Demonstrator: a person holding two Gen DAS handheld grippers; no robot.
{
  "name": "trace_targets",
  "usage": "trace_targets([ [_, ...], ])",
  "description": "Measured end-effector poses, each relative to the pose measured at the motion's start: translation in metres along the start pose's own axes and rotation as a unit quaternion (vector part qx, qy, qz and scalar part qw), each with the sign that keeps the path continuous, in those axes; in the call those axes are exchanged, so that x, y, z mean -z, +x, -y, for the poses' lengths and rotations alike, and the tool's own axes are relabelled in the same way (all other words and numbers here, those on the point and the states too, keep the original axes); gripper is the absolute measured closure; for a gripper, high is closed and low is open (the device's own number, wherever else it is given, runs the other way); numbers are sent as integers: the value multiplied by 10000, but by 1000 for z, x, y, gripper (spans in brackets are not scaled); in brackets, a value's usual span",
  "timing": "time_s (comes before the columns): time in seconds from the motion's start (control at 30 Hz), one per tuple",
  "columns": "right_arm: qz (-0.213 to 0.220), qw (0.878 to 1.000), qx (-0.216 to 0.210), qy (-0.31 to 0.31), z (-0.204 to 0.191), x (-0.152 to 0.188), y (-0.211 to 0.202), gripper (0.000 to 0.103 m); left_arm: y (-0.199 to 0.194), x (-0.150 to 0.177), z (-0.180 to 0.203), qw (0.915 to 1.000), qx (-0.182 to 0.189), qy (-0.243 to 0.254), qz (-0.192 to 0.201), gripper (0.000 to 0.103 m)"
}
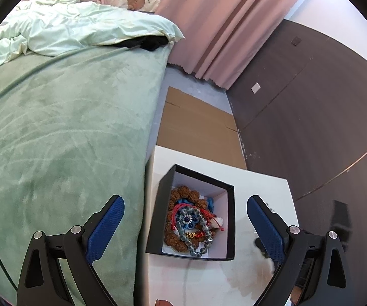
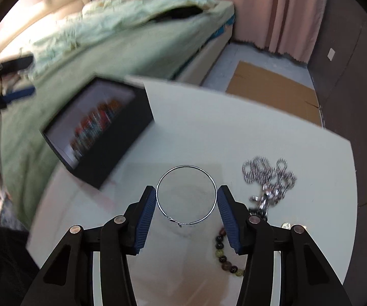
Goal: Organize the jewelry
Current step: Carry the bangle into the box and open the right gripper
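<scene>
A thin silver bangle (image 2: 186,166) is clamped between the blue pads of my right gripper (image 2: 186,191), which is shut on it just above the white table (image 2: 234,127). The bangle looks sharp while the scene behind it is blurred. A black box (image 2: 122,148) with a white lining stands at the table's left edge. In the left wrist view the box (image 1: 155,219) holds a pile of jewelry (image 1: 191,224): brown seed beads, grey beads, red cord and a blue flower piece. My left gripper (image 1: 185,200) hangs open over the box with nothing between its fingers.
A silver chain (image 2: 270,176) lies on the table to the right of the bangle, and a dark beaded bracelet (image 2: 221,250) lies under the right finger. A green bed (image 1: 56,127) borders the table's left side. Flat cardboard (image 1: 198,125) lies on the floor beyond, near pink curtains (image 1: 221,25).
</scene>
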State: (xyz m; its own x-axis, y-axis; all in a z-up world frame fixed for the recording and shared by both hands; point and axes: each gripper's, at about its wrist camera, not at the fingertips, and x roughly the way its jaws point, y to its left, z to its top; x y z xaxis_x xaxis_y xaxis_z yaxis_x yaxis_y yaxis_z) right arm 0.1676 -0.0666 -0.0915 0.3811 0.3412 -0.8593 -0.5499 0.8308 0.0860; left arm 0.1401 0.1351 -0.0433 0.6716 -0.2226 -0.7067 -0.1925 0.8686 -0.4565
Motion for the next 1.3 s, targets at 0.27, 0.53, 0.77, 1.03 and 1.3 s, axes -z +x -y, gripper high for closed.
trace_targets([
  [0.27, 1017, 9909, -829, 298, -27, -25, -35, 52, -2, -3, -3, 10000, -6, -12, 71, 6],
  [0.53, 1190, 9766, -1718, 515, -58, -47, -17, 52, -5, -9, -14, 9998, -14, -169, 141, 6],
  [0.77, 770, 9744, -1834, 1045, -38, -48, 1, 22, 0, -8, -6, 9999, 21, -89, 96, 6],
  [1.03, 1069, 9732, -1460, 1422, 12, -28, -35, 22, 10, 4, 26, 9996, 27, 276, 33, 6],
  [1.3, 950, 9702, -972, 2004, 68, 8, -54, 22, 17, 26, 72, 9970, 79, 775, 37, 6],
])
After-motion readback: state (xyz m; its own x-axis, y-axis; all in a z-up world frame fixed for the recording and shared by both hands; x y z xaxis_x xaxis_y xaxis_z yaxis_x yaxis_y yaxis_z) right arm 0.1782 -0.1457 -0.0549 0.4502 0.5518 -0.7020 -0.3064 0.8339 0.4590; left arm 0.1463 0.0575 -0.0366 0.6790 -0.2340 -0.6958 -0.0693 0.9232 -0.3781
